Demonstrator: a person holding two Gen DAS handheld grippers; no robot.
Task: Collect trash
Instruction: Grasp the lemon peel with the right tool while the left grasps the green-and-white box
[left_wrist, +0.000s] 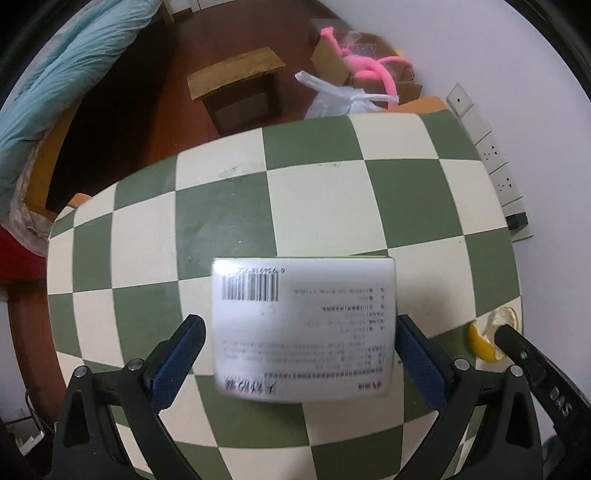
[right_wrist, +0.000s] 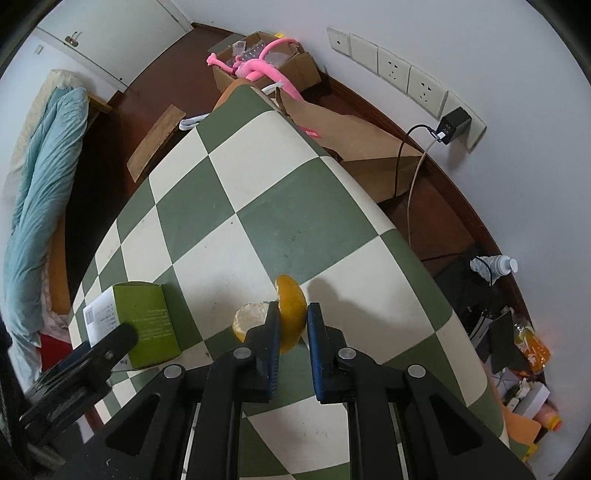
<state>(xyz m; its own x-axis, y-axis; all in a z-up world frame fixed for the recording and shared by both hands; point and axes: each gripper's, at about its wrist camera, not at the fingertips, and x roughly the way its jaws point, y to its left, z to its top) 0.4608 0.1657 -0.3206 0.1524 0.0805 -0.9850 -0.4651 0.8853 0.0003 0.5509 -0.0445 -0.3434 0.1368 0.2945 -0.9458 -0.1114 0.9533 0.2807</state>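
Note:
A small carton (left_wrist: 303, 328), white printed face with a barcode up and green sides (right_wrist: 146, 325), lies on the green-and-cream checked table (left_wrist: 314, 192). My left gripper (left_wrist: 301, 354) straddles it; the right pad touches its side, the left pad stands a little off. An orange peel (right_wrist: 291, 317) sits at the table's right side and also shows in the left wrist view (left_wrist: 487, 339). My right gripper (right_wrist: 293, 325) is closed on the peel, with one curled piece (right_wrist: 249, 317) sticking out to the left.
On the floor beyond the table are a wooden stool (left_wrist: 236, 88), a white plastic bag (left_wrist: 340, 96) and a cardboard box with a pink toy (right_wrist: 258, 62). A brown paper bag (right_wrist: 354, 147), cables and a bottle (right_wrist: 495, 266) lie to the right. Wall sockets (right_wrist: 406, 77) line the wall.

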